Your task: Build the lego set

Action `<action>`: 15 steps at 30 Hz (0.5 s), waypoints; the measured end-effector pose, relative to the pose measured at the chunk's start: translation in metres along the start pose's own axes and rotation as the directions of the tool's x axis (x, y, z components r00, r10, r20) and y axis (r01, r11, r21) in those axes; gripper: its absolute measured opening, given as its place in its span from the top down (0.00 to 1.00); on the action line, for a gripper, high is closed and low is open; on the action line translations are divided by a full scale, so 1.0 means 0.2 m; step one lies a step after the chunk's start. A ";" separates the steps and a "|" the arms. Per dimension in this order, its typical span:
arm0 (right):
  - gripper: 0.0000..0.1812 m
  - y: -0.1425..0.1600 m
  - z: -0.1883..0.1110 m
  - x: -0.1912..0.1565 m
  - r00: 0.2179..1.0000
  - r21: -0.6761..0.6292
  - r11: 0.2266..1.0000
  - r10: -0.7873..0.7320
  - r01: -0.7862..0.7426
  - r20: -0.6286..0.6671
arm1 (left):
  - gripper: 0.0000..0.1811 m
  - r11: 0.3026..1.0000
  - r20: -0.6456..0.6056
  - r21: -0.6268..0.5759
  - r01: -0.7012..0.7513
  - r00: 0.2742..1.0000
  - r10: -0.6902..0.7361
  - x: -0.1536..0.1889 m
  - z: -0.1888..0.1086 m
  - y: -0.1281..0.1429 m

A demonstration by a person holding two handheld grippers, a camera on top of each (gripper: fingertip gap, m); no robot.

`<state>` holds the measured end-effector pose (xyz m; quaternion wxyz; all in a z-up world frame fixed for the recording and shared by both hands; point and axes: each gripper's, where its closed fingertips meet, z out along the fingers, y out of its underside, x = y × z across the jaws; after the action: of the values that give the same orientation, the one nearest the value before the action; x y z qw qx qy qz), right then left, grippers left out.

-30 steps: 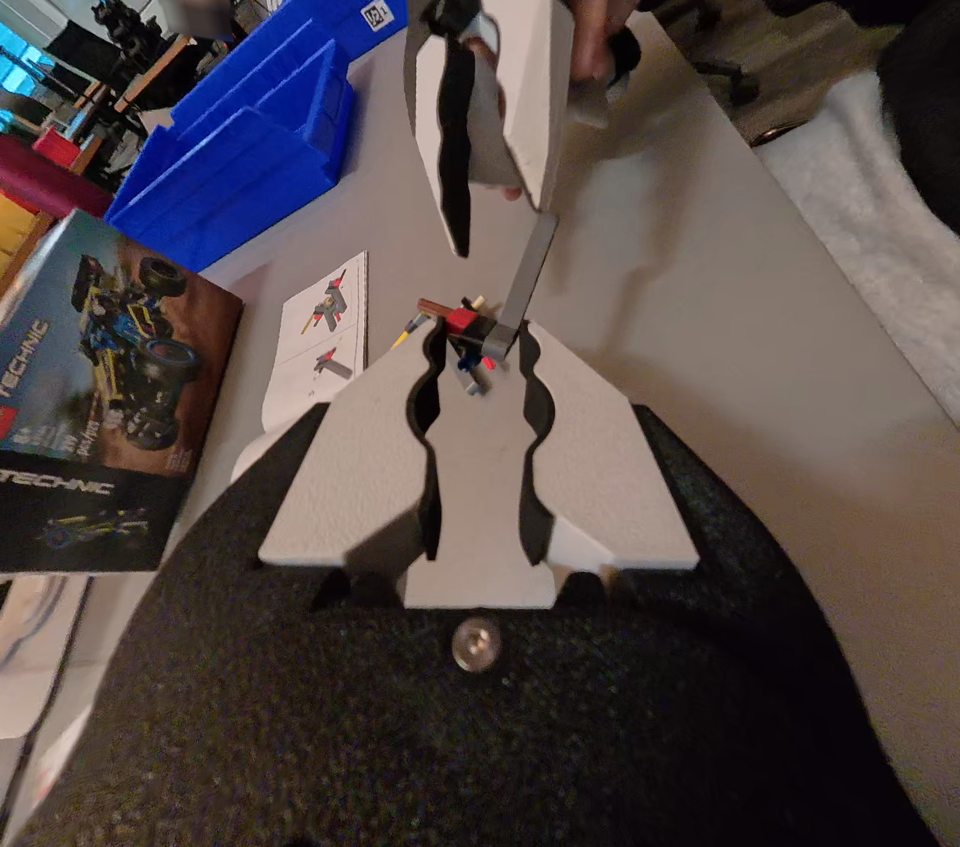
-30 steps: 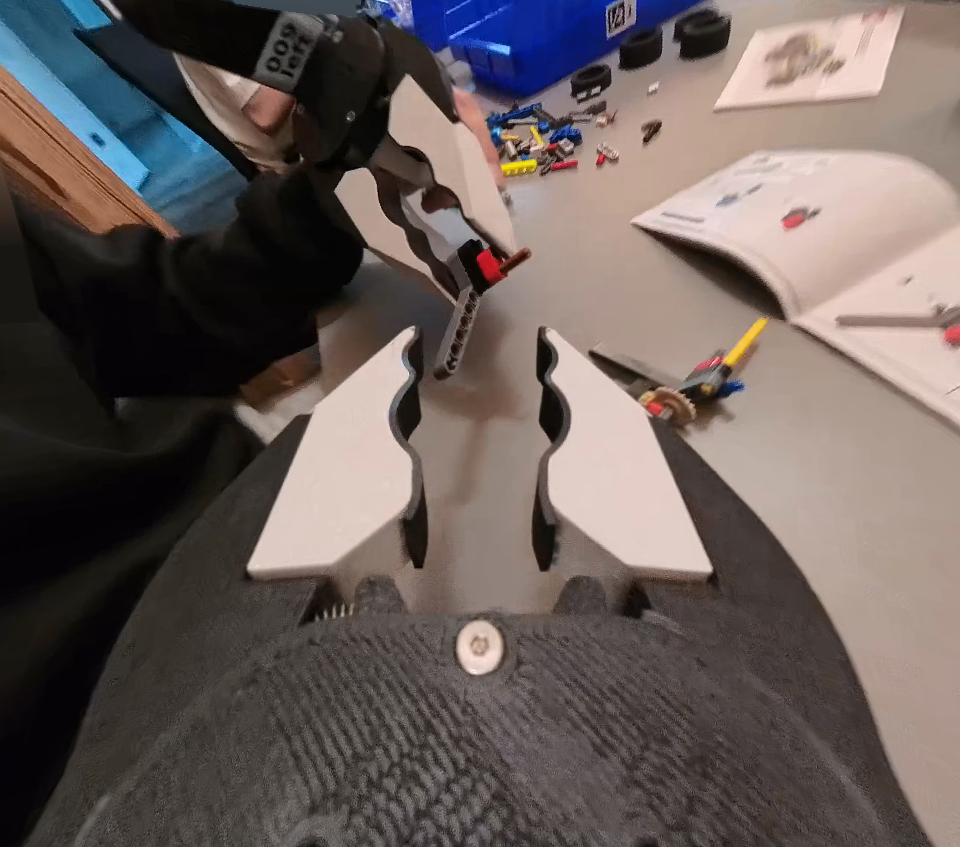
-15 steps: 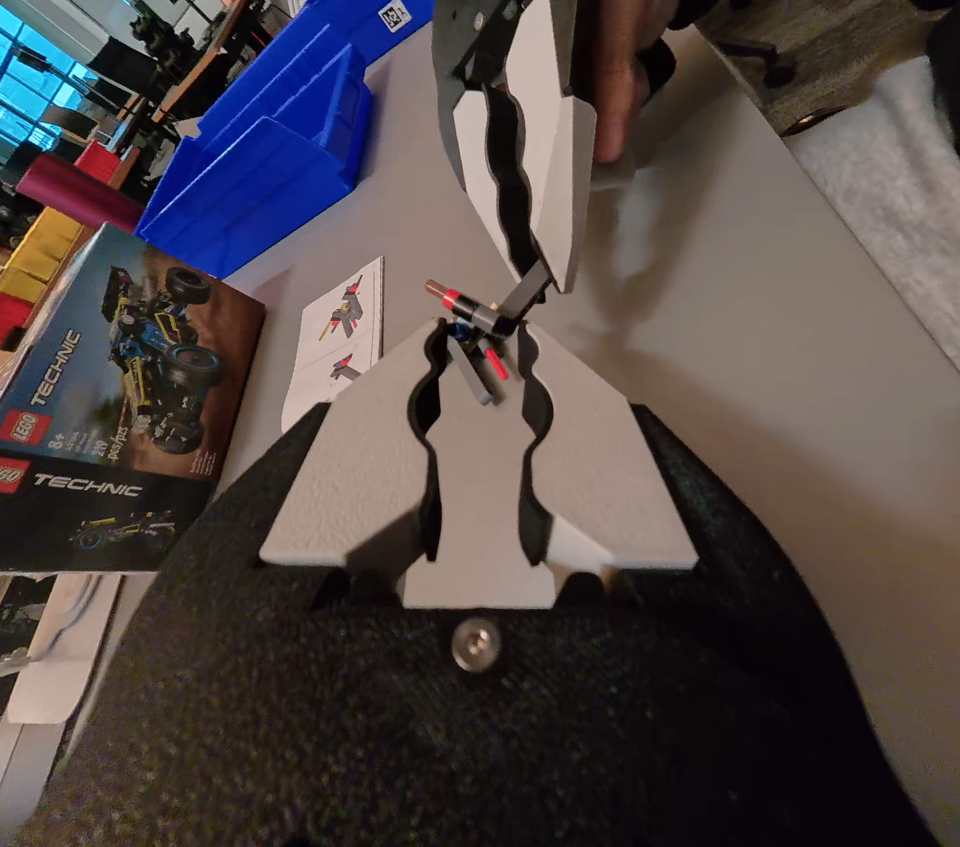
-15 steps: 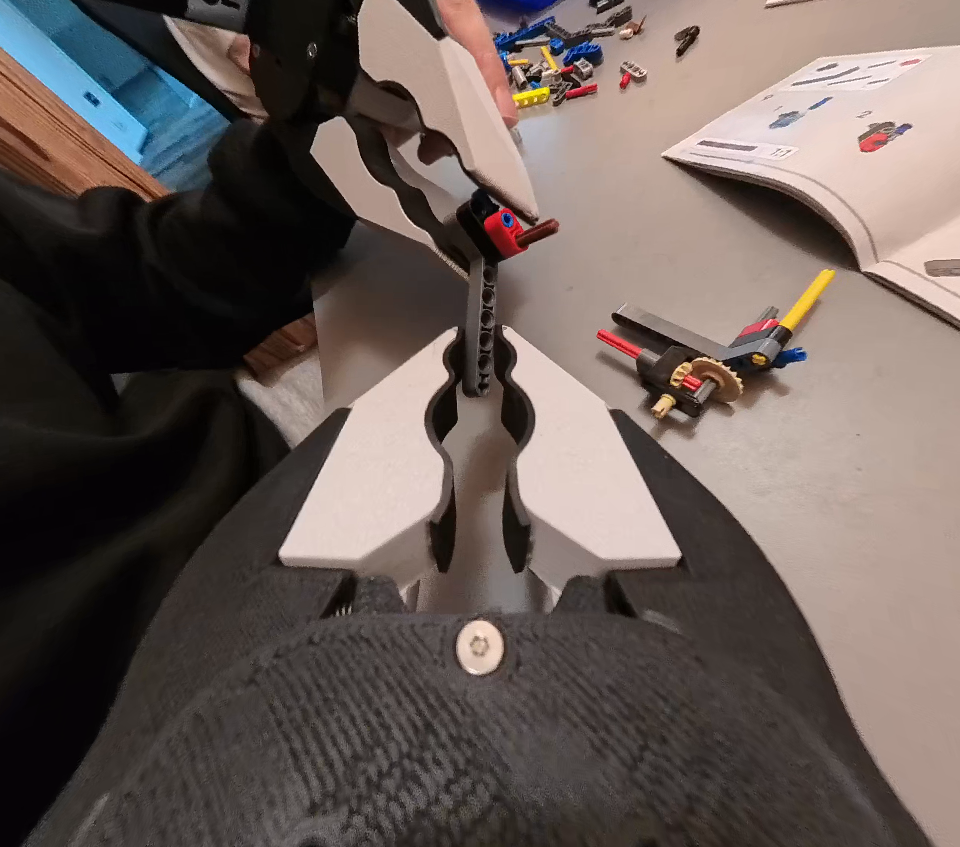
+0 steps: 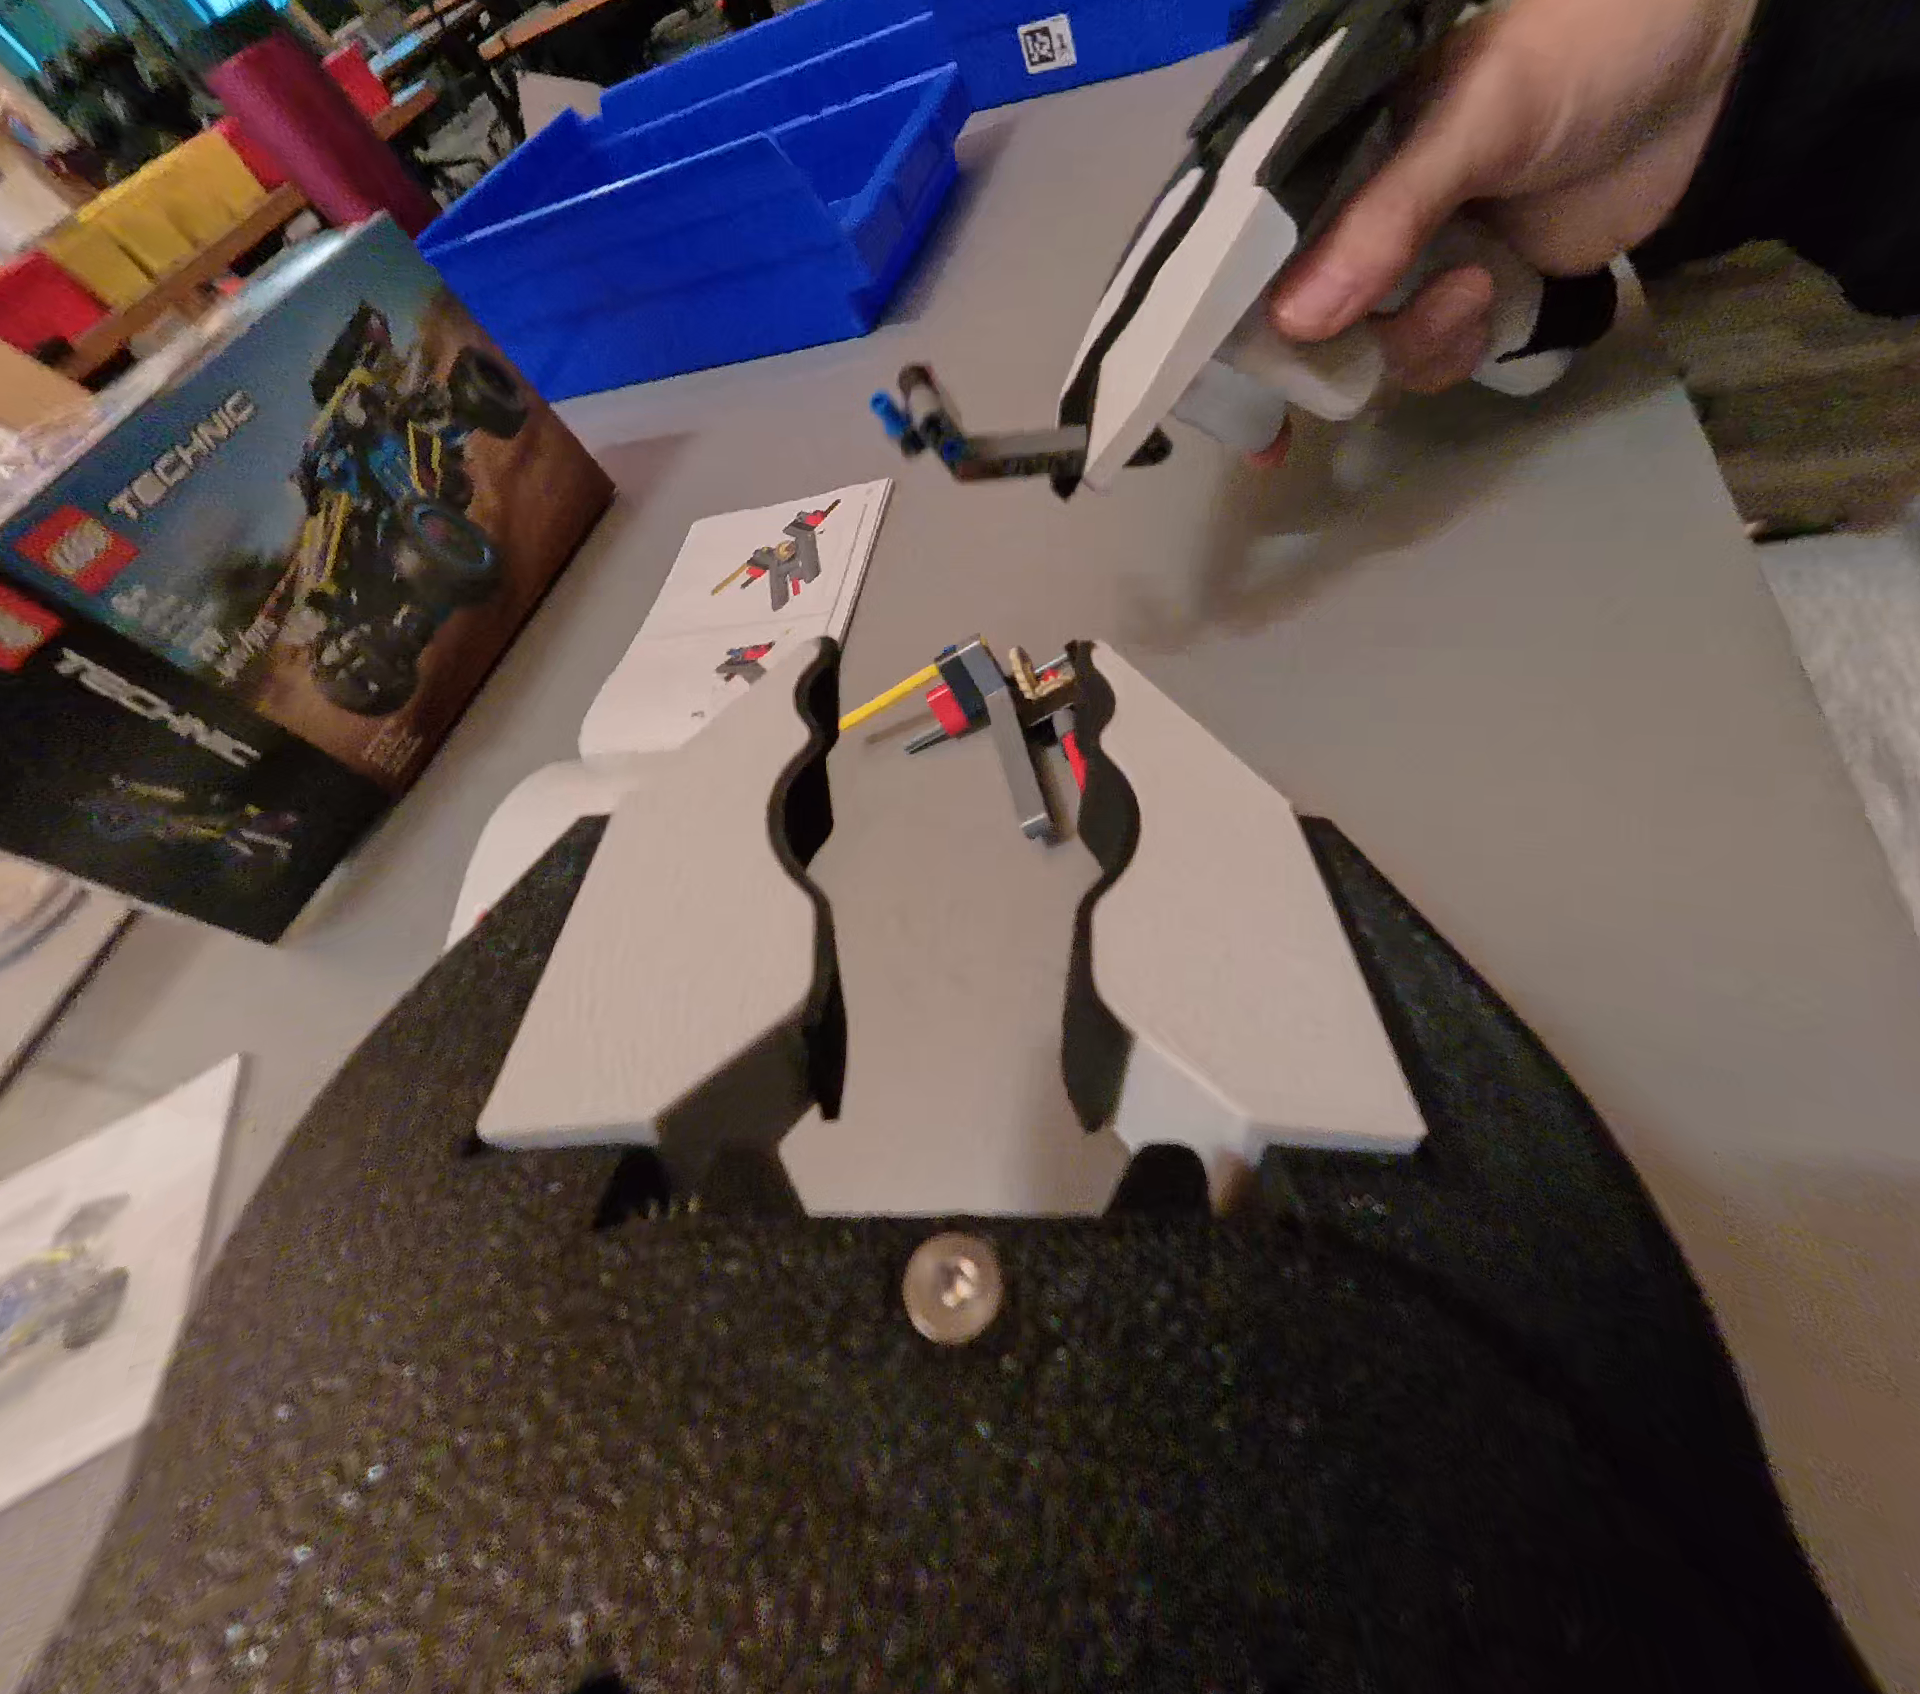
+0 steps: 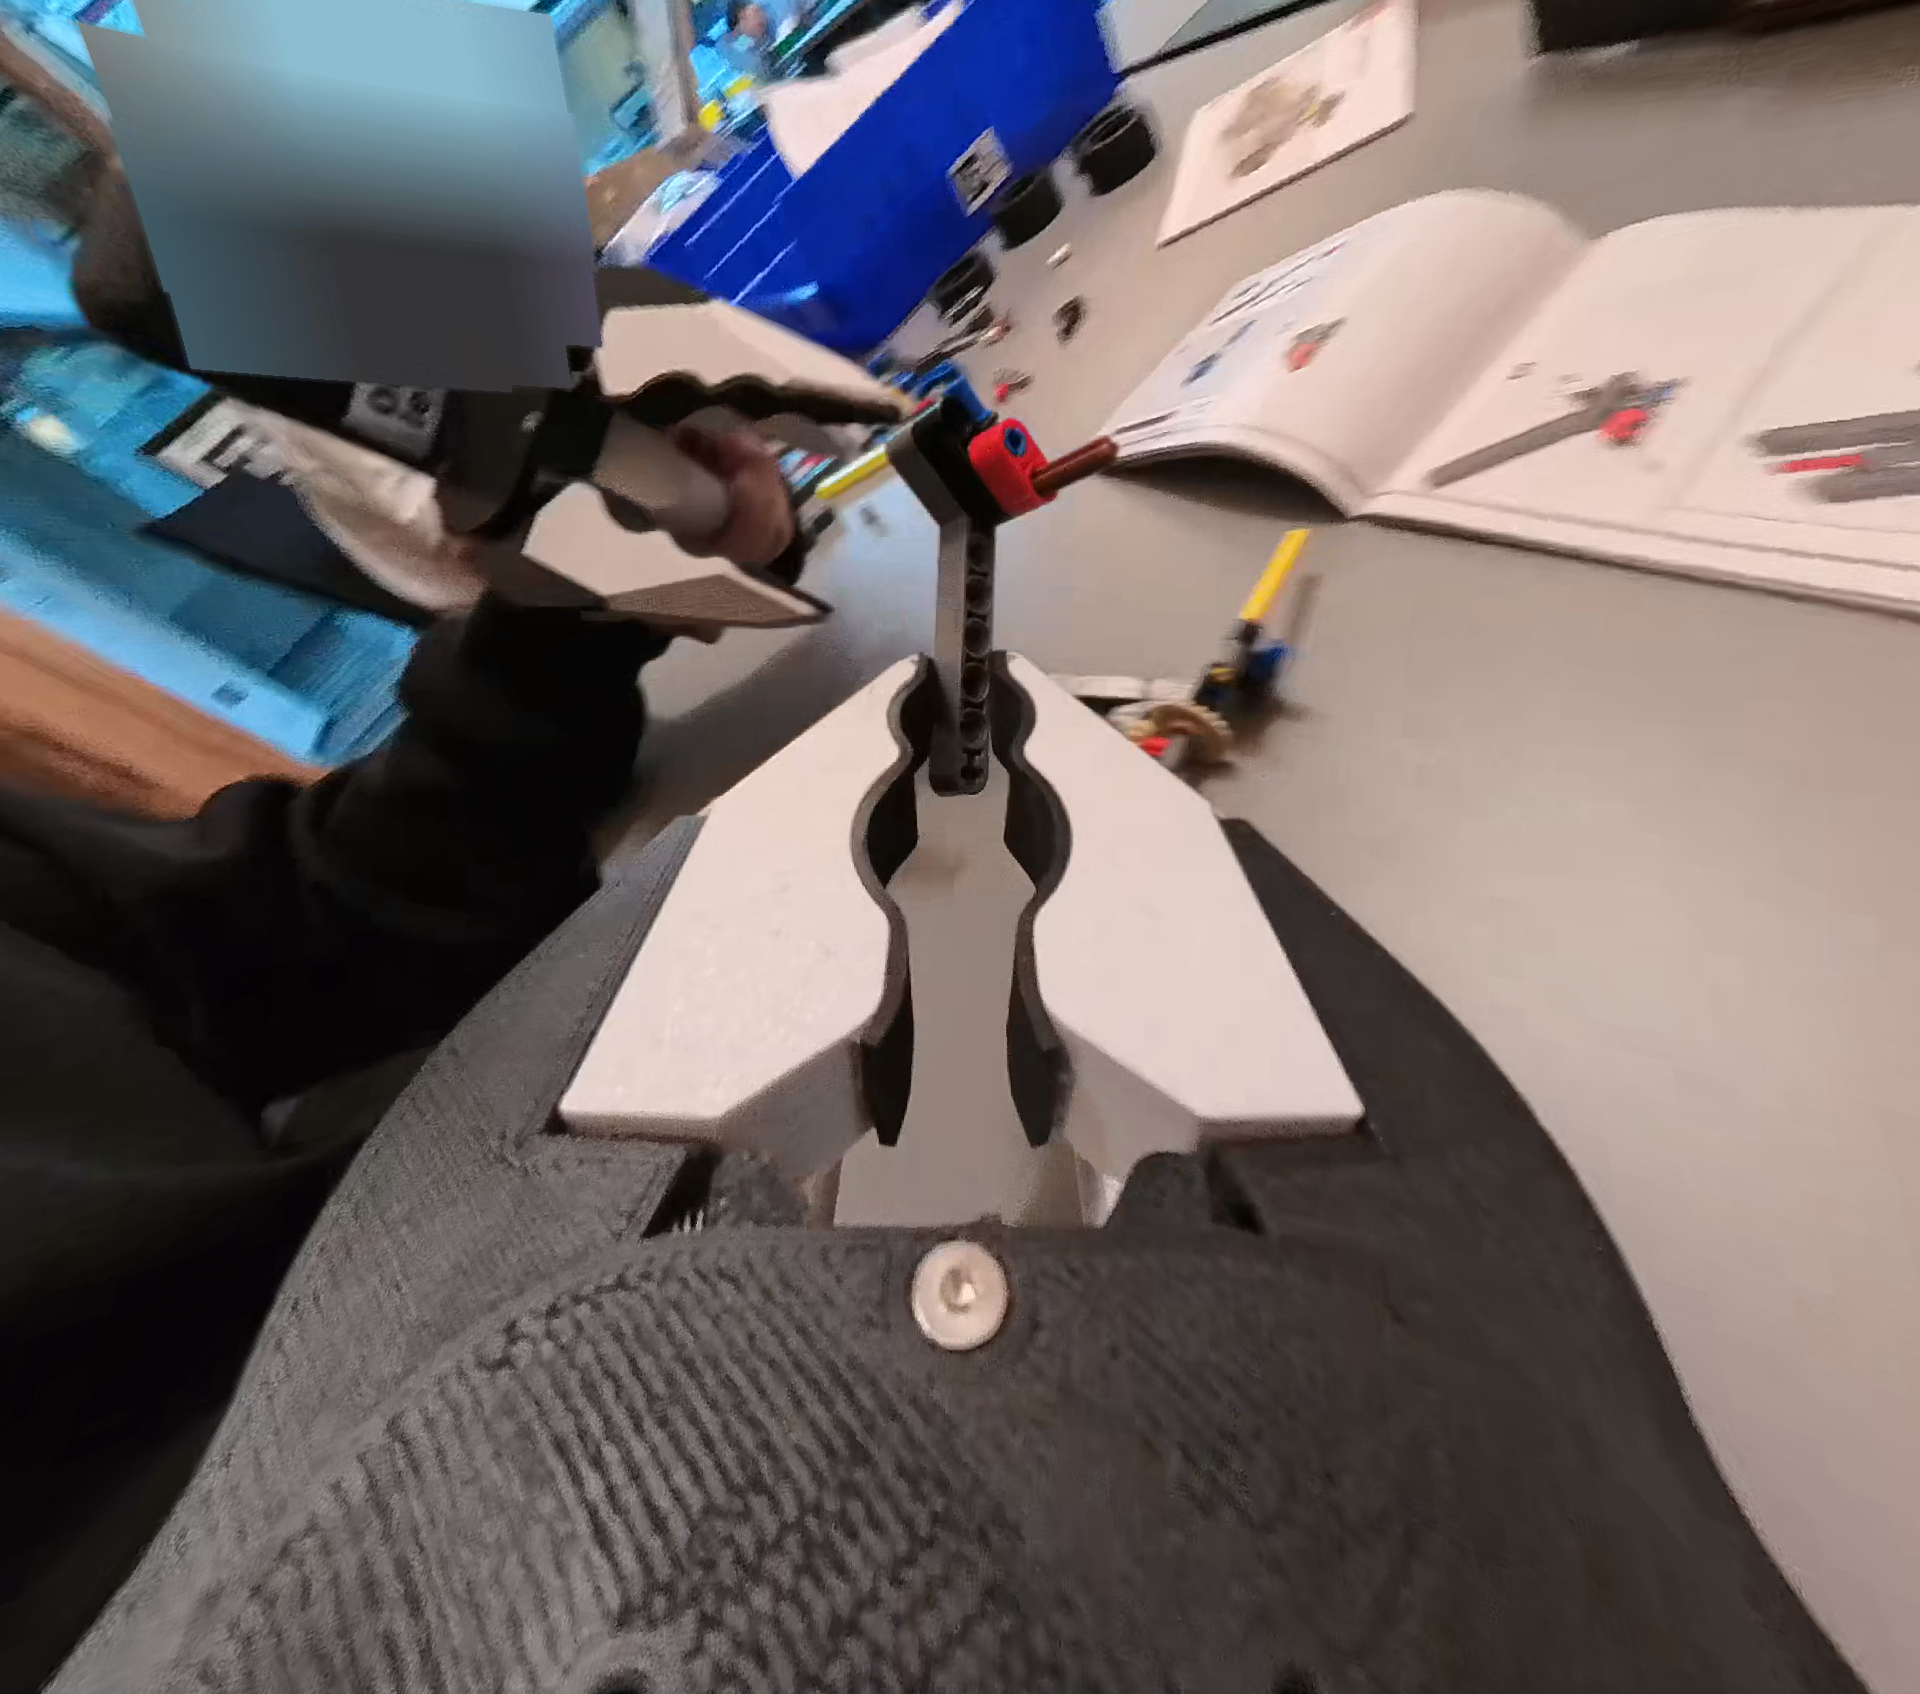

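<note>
Beam [image 6: 966, 668]: a dark grey lego beam with holes, standing up out of the right gripper [image 6: 961, 714]; jaws narrow, pinching its lower end. At its top are sitting a red connector [image 6: 1006, 460], a brown axle [image 6: 1075, 460] and a blue pin.
Same beam, left wrist view: [image 5: 1013, 444], lying level in the air above the desk [image 5: 1455, 761], sticking out of the right gripper's [image 5: 1101, 460] tip; a hand [image 5: 1538, 127] is gripping the handle.
Second assembly [image 5: 997, 709]: resting on the desk, grey beam with a yellow axle, red parts and a tan gear; showing between the left gripper's [image 5: 956, 668] fingertips, not touched.
Left gripper: jaws standing wide, holding nothing; in the right wrist view [image 6: 821, 501] it is hovering just left of the beam's top.
Manual [image 6: 1558, 356]: lying open on the desk beyond the assembly.
Loose parts [image 6: 997, 356]: scattered near the blue bin [image 6: 935, 190], black tyres [image 6: 1112, 148] beside them.
Box [image 5: 270, 543]: standing at the left, by the blue bins [image 5: 727, 221].
</note>
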<state>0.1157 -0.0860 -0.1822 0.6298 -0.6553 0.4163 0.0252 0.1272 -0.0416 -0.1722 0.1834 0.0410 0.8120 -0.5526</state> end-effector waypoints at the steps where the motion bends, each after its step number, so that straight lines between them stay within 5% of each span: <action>1: 0.95 -0.03 -0.04 0.04 0.999 0.033 0.999 -0.001 0.002 -0.052 | 0.77 0.999 0.003 0.002 0.046 0.999 -0.046 -0.01 0.00 0.00; 6: 0.96 -0.10 -0.12 0.13 0.976 0.223 0.975 0.028 0.021 -0.215 | 0.82 0.926 -0.031 0.048 0.375 0.927 -0.374 0.00 0.06 -0.11; 15: 0.96 -0.09 -0.04 0.01 0.929 0.248 0.943 -0.130 0.224 -0.345 | 0.86 0.661 -0.231 0.073 0.747 0.657 -0.717 0.10 0.11 -0.25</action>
<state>0.1238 -0.0969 -0.1671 0.6395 -0.5889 0.4519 -0.2000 0.1017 -0.0839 -0.1423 -0.1345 -0.2253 0.7246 -0.6372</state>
